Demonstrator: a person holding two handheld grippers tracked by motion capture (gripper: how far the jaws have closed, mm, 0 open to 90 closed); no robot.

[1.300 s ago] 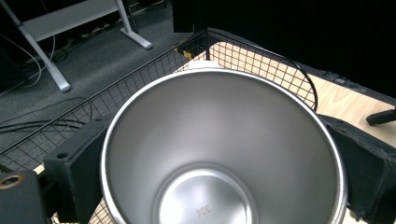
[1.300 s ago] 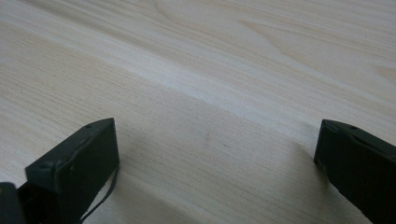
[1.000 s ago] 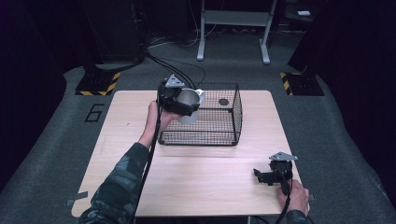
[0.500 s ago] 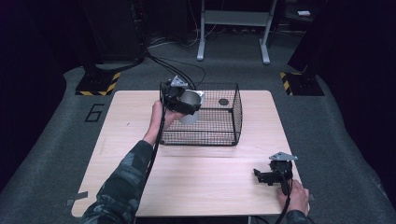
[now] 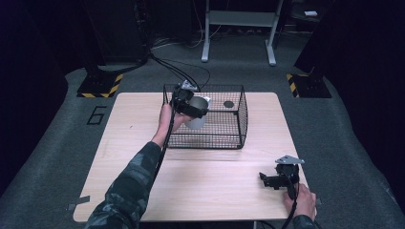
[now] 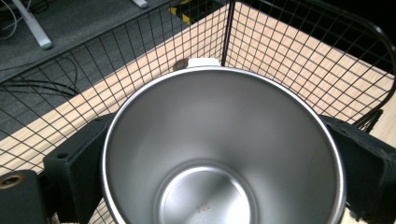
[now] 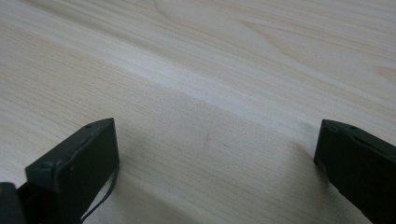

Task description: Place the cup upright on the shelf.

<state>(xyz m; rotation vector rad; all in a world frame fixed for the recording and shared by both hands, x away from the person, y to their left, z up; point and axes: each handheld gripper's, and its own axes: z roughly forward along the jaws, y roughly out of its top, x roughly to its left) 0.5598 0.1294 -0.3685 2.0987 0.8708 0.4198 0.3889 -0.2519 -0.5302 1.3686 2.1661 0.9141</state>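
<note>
While dark grey carpet [image 5: 57, 143] surrounds the pale wooden table [image 5: 205, 186], my left gripper [image 5: 191, 106] pinches a steel cup [image 5: 197, 114] by its sides, above the left end of the black wire basket [image 5: 234, 136]. My right gripper [image 5: 276, 180] rests near the table's front right corner, jaws spread on bare wood.

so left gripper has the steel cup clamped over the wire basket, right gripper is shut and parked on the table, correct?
Not quite: the right gripper is open. The right gripper view shows its fingers wide apart over bare table. The rest holds: the left gripper clamps the steel cup over the wire basket.
</note>
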